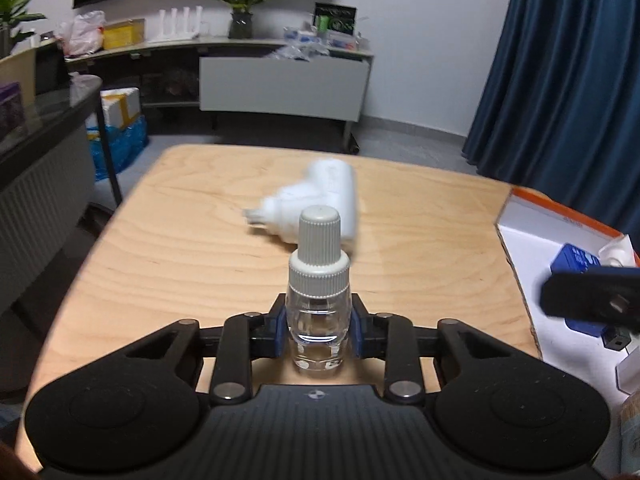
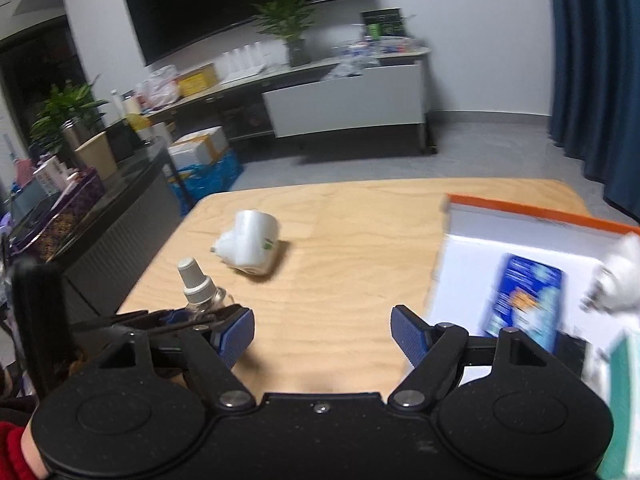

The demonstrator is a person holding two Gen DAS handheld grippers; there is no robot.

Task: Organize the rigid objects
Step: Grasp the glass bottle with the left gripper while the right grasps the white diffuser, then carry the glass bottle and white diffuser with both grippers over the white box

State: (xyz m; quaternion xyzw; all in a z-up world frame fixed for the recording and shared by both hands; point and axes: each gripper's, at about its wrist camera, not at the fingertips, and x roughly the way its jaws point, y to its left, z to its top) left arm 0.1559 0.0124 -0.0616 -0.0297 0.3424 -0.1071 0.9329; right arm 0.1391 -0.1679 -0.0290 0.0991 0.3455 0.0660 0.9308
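The small clear glass bottle (image 1: 319,300) with its ribbed grey-white cap stands upright on the wooden table (image 1: 180,248), and the left gripper (image 1: 319,332) has it clamped by the body, one blue pad pressed to each side. It looks like a liquid refill of some sort; there is clear fluid low in it.

Just behind the bottle, farther up the table, a white plug-in device (image 1: 320,200) lies on its side, untouched.

Off to the right sits an open white box with an orange rim (image 2: 532,210). Inside it I can make out a blue carton (image 2: 524,300) and another white plug-in piece (image 2: 616,276) against the far side, both blurred.

The right gripper (image 2: 322,334) hangs over bare table between the bottle and the box, its jaws spread wide with nothing between them.

My guess is the sorting is partway through: two items are boxed, the bottle is gripped but not yet lifted, and the white device on the table remains to be collected, likely by the free right gripper.
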